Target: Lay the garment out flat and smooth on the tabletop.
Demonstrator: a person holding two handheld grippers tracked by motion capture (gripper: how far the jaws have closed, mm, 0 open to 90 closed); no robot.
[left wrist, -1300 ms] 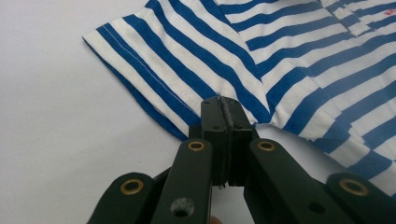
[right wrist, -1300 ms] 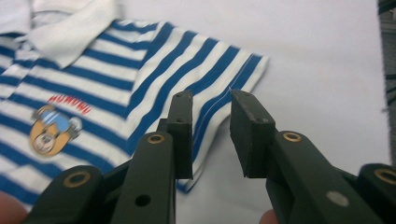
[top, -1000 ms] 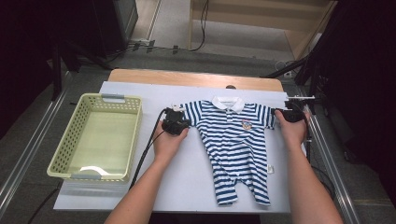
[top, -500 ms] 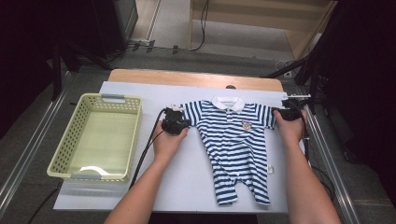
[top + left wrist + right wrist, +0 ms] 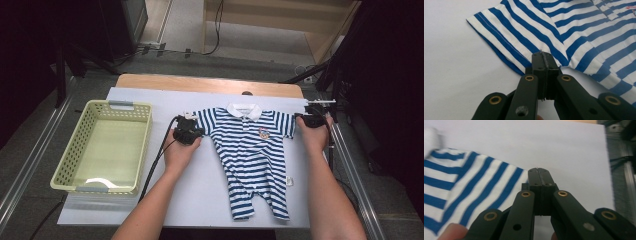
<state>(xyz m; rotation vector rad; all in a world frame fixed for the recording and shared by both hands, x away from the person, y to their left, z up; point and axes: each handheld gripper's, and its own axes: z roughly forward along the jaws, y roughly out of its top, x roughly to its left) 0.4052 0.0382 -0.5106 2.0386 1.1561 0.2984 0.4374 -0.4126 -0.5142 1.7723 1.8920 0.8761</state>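
Right gripper (image 5: pixel 539 173) just reclosed, clamped on romper (image 5: pixel 250 150) sleeve edge; left gripper (image 5: pixel 543 57) clamps opposite sleeve.

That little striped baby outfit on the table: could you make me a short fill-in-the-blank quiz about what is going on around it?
1. The striped baby romper lies spread flat, its stripes white and ____.
2. The left gripper is shut on the edge of one short ____ of the romper.
3. The yellow-green basket stands on the ____ gripper's side of the white table.
4. The right gripper has its jaws closed at the romper's other sleeve, near the table's ____ edge.

Missing words: blue; sleeve; left; right
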